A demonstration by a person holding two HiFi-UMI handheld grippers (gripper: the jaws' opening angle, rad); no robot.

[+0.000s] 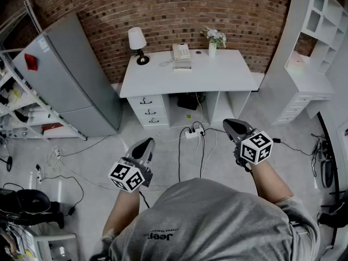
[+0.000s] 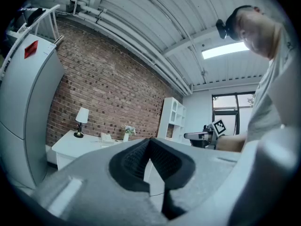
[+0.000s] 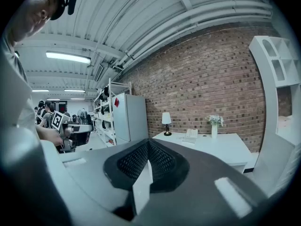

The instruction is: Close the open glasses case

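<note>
A white desk (image 1: 190,78) is standing against the brick wall (image 1: 163,10), carrying a lamp (image 1: 137,41), a telephone (image 1: 181,53) and a vase (image 1: 212,50) holding flowers (image 1: 215,36). The left gripper (image 1: 148,142) and right gripper (image 1: 228,124) are hovering clenched, grasping nothing.

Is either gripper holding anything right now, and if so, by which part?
Nothing is held. The grey left gripper and grey right gripper both have jaws shut together on nothing, in the air short of the white desk.
</note>
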